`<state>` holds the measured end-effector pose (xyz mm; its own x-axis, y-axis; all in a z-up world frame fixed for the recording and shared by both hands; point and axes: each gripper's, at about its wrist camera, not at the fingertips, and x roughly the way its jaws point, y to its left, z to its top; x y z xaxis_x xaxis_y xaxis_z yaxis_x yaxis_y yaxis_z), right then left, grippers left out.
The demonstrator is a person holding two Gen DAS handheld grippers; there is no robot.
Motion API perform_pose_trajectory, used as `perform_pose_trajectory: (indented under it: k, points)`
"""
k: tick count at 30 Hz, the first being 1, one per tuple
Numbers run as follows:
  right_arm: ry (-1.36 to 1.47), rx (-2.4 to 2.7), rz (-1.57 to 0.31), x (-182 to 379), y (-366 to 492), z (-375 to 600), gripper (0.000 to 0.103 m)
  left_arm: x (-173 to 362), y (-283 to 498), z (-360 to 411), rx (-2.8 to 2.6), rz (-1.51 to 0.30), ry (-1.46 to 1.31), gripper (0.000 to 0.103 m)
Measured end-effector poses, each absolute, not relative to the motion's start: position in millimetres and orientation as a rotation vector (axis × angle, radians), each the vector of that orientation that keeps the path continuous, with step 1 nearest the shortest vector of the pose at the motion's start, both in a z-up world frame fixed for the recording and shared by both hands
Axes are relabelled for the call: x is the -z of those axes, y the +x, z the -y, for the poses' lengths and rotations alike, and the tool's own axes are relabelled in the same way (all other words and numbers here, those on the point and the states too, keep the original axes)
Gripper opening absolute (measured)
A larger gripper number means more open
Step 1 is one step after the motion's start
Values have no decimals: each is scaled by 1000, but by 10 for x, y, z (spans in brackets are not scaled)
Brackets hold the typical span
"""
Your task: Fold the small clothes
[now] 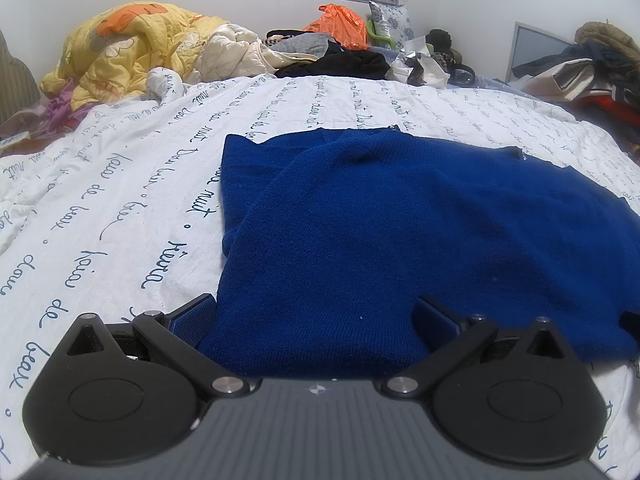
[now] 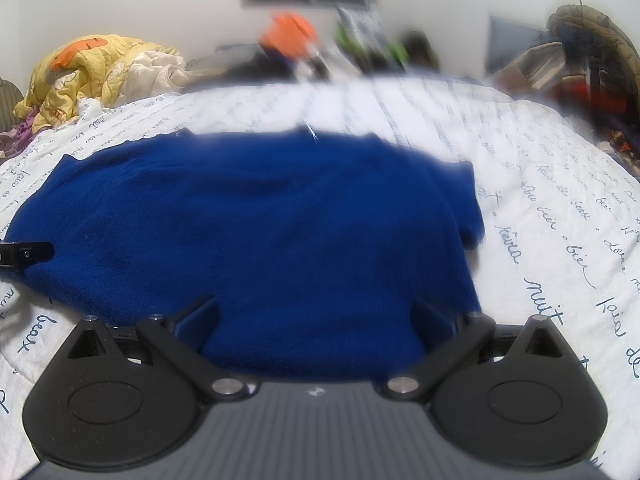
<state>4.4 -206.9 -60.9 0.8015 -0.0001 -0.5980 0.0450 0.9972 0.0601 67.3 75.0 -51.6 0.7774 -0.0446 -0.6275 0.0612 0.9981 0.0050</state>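
A dark blue knitted sweater [image 1: 400, 232] lies flat on the white bedspread [image 1: 120, 208], with one side folded over the body. My left gripper [image 1: 316, 314] is open at the sweater's near left hem, and the cloth lies between its wide-apart fingers [image 1: 198, 312]. In the blurred right wrist view the same sweater [image 2: 260, 224] fills the middle. My right gripper [image 2: 316, 316] is open at the near right hem, again with cloth between the fingers [image 2: 434, 318]. A black finger of the left gripper [image 2: 24, 254] shows at the left edge.
The bedspread [image 2: 540, 200] carries dark script lettering. At the far side are a yellow quilt [image 1: 132, 48], cream bedding, black clothes [image 1: 344, 62] and an orange bag [image 1: 340, 26]. More clothes are piled at the right [image 1: 592, 68].
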Motion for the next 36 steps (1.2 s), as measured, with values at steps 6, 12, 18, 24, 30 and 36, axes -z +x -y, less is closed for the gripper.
perform_pose_trajectory:
  k: [6,12,18,24,30,36]
  points:
    - [72,24,-642,608,46,2068,103,485,659,-783,76,-681,17,103]
    - [88,-6,-603,437,-31,1974,103,238,743,-1069,68,-651,-1,103]
    - [-104,-148,-513,151,-55,1291,103,69,1249,-1538,128,-759,-184,103]
    - [-313,-289,-452,163,-122,476,103,187,1789,-1889,241,-895,-440,103]
    - [-641,-256,-358,429,-151,-219,103,313,2099,-1917,376,-944,-515,103]
    - [-661,-239,-382,537,20,-508,103,395,2334,-1711,526,-950,-539,103]
